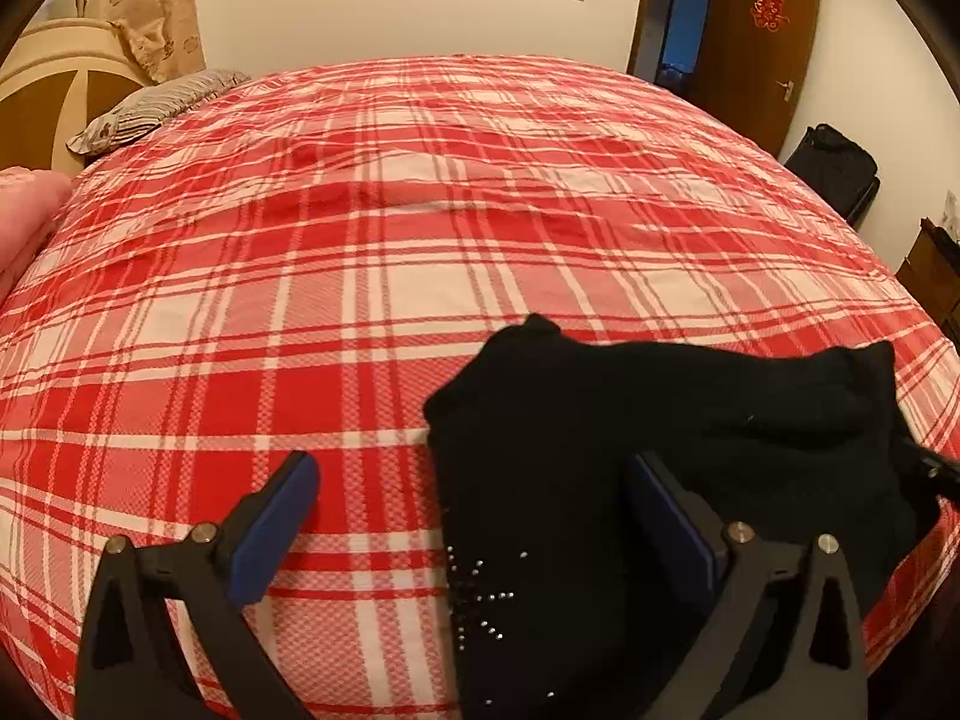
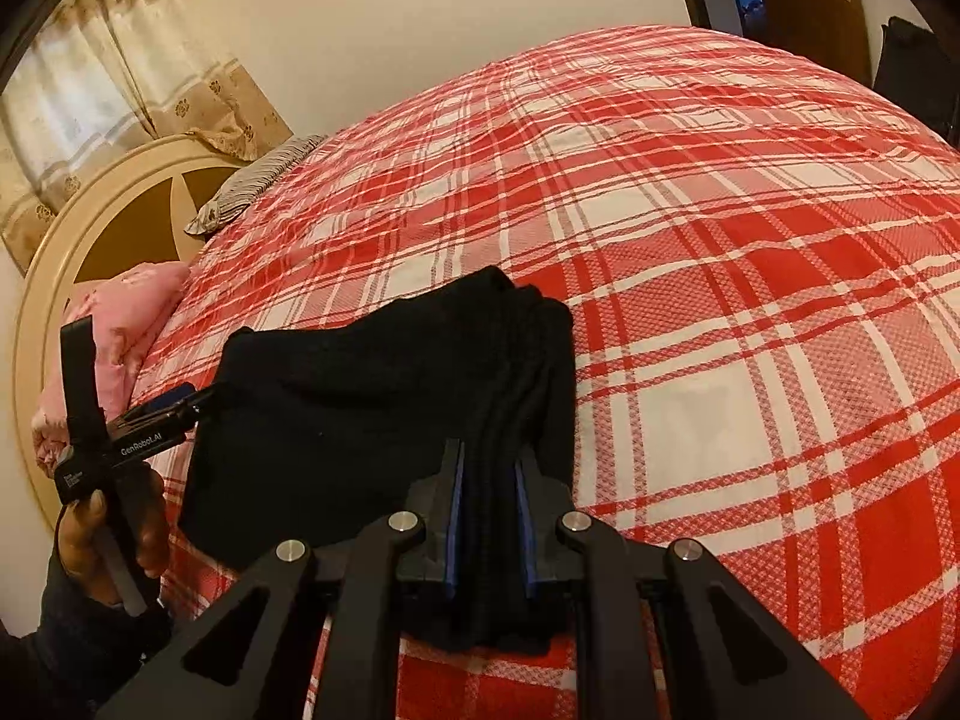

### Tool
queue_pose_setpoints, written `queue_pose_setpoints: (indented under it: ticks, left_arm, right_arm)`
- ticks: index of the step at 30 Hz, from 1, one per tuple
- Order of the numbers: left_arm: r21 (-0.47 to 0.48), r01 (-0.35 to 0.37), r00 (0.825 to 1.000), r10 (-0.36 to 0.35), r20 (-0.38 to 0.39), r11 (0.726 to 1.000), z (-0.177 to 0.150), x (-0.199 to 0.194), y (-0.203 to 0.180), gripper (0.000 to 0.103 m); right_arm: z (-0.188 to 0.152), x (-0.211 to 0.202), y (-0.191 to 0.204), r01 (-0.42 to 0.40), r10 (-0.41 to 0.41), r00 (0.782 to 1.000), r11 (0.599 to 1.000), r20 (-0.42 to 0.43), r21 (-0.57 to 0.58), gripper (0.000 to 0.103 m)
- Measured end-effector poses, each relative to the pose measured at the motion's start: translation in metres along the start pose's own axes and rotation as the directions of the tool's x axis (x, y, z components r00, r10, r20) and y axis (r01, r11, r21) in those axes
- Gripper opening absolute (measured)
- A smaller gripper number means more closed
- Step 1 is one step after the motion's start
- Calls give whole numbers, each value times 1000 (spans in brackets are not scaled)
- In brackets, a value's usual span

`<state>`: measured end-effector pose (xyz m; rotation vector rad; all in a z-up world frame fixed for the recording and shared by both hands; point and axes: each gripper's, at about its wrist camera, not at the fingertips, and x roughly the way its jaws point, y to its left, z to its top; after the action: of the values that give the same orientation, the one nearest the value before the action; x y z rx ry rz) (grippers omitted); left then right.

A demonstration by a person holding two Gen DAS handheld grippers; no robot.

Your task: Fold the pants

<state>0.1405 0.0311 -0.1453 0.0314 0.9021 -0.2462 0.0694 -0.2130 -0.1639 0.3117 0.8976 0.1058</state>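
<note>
The black pants [image 1: 660, 420] lie folded in a thick bundle on the red plaid bed [image 1: 360, 240], with small studs near their lower left edge. My left gripper [image 1: 474, 474] is open; its right finger rests over the pants and its left finger is over the bedspread. In the right wrist view the pants [image 2: 360, 408] lie at centre left. My right gripper [image 2: 487, 468] is shut on the stacked right edge of the pants. The left gripper [image 2: 174, 405] shows at the pants' left edge, held by a hand.
A striped pillow [image 1: 156, 105] and a pink quilt [image 2: 120, 324] lie by the round headboard [image 2: 72, 276] at the left. A brown door [image 1: 756, 42] and a dark bag [image 1: 834, 171] stand beyond the bed's far right. Bare bedspread [image 2: 750, 300] lies right of the pants.
</note>
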Motion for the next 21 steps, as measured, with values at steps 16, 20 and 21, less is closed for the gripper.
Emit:
queue_pose_setpoints:
  ticks: [16,20,21]
  left_arm:
    - [26,-10,1000,9,7,1000,-1,-2,-10,103]
    - [21,-11,1000,11,2,1000,-1,-1,-10,103]
    - [22,-12,1000,12,2,1000,-1,-1,-11,103]
  right_arm:
    - [45,-3,67,-26,53,992,974,116,-224,45]
    - [53,36,40,25,-25,1000,993,5,-118,46]
    - [52,41,32,9,-10,1000,995,-17,-97,46]
